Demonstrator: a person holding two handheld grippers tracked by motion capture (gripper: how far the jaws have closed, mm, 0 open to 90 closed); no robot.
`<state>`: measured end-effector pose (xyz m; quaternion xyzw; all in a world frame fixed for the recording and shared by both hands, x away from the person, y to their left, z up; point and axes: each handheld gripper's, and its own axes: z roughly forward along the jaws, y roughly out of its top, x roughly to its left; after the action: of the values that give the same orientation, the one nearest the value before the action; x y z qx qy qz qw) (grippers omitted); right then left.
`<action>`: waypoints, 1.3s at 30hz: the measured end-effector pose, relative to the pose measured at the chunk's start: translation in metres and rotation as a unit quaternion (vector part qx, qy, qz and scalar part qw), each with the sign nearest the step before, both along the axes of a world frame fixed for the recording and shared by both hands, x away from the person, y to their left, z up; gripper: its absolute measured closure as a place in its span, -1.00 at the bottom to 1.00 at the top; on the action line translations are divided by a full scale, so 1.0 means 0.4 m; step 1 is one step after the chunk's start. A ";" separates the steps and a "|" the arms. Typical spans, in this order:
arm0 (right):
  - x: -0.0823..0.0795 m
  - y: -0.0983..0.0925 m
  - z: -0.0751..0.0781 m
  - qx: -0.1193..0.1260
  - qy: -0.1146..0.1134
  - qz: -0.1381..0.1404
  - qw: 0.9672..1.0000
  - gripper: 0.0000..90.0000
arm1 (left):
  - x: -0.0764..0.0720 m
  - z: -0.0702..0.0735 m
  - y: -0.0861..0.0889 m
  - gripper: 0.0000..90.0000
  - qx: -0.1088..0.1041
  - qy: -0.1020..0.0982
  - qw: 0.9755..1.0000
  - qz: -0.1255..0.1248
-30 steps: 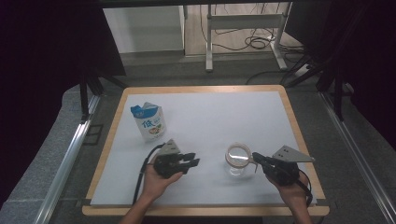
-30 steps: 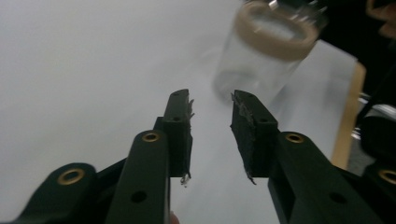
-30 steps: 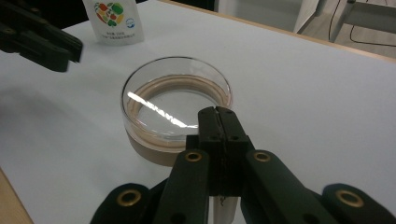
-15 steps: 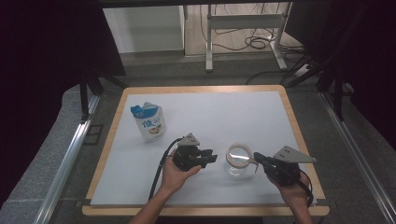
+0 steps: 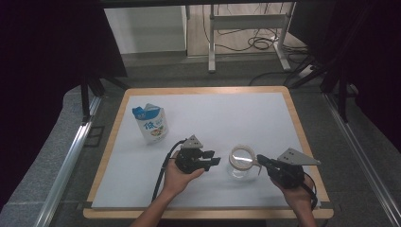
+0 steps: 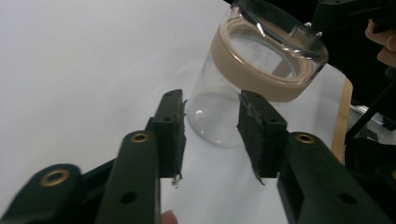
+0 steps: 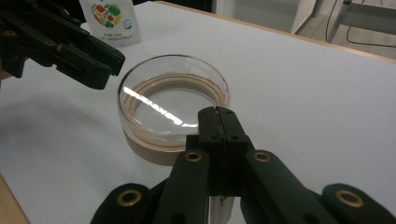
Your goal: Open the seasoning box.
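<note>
Since the earlier frames the left gripper (image 5: 213, 158) has slid across the table (image 5: 283, 123) from nearer its left edge to just beside the glass jar (image 5: 241, 163), and its jaws have just been opening to a middling gap with nothing between them yet, the jar (image 6: 238, 93) standing just past the pads. The jar sits upright near the front edge, toward the front right corner, its lid (image 7: 173, 100) on. The right gripper (image 7: 218, 116) has its jaws pressed together, tips touching the lid's rim, probably to steady the jar while the left lines up on the body; the snack pouch (image 5: 151, 124) stands well apart toward the left edge.
</note>
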<state>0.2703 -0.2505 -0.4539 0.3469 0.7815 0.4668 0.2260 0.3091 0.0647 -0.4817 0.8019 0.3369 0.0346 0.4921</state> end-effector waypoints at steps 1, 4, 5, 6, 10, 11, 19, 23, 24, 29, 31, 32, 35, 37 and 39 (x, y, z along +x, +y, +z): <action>0.000 -0.002 -0.001 0.001 0.000 -0.002 1.000 1.00 | 0.000 0.000 0.001 0.25 -0.001 -0.001 1.000 0.000; 0.001 -0.006 -0.002 0.005 0.001 -0.002 1.000 1.00 | 0.000 0.001 0.002 0.14 -0.004 -0.002 1.000 0.001; 0.000 -0.005 -0.002 0.004 0.001 -0.002 1.000 1.00 | 0.000 0.001 0.001 0.11 -0.005 -0.002 1.000 0.001; -0.001 -0.005 -0.001 0.002 0.000 -0.003 1.000 1.00 | 0.000 0.002 -0.001 0.09 -0.006 -0.002 1.000 0.003; -0.001 -0.008 -0.003 0.007 0.000 -0.003 1.000 1.00 | 0.001 0.002 -0.005 0.07 -0.006 -0.002 1.000 0.002; 0.000 -0.010 -0.005 0.009 0.000 -0.003 1.000 1.00 | 0.001 0.002 -0.004 0.06 -0.007 -0.001 1.000 0.002; 0.004 -0.019 -0.012 0.034 0.007 0.005 0.999 1.00 | 0.000 -0.003 0.005 -0.08 -0.009 -0.001 1.000 0.003; 0.004 -0.023 -0.013 0.036 0.006 0.006 0.999 1.00 | 0.000 -0.005 0.011 -0.10 -0.010 0.002 1.000 0.004; 0.003 -0.023 -0.013 0.034 0.006 0.004 0.999 1.00 | 0.000 -0.004 0.012 -0.10 -0.011 0.001 1.000 0.005; 0.002 -0.024 -0.013 0.032 0.004 0.001 0.999 1.00 | -0.002 -0.001 0.008 -0.08 -0.010 0.000 1.000 0.005; 0.001 -0.027 -0.014 0.034 0.004 0.001 0.999 1.00 | -0.001 0.000 0.005 -0.05 -0.009 -0.001 1.000 0.004; 0.001 -0.027 -0.014 0.034 0.004 0.001 0.999 1.00 | 0.000 -0.001 0.004 -0.03 -0.008 -0.001 1.000 0.004; 0.001 -0.027 -0.014 0.032 0.003 0.001 0.999 1.00 | 0.002 -0.001 0.000 0.01 -0.008 0.001 1.000 0.006; -0.001 -0.025 -0.015 0.033 0.002 0.001 0.999 1.00 | 0.001 0.001 -0.002 0.04 -0.008 -0.001 1.000 0.005; -0.001 -0.025 -0.015 0.033 0.000 0.002 0.999 1.00 | 0.000 0.001 -0.001 0.04 -0.007 -0.001 1.000 0.006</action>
<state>0.2700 -0.2607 -0.4600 0.3530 0.7661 0.4928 0.2135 0.3093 0.0641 -0.4813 0.7963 0.3414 0.0361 0.4981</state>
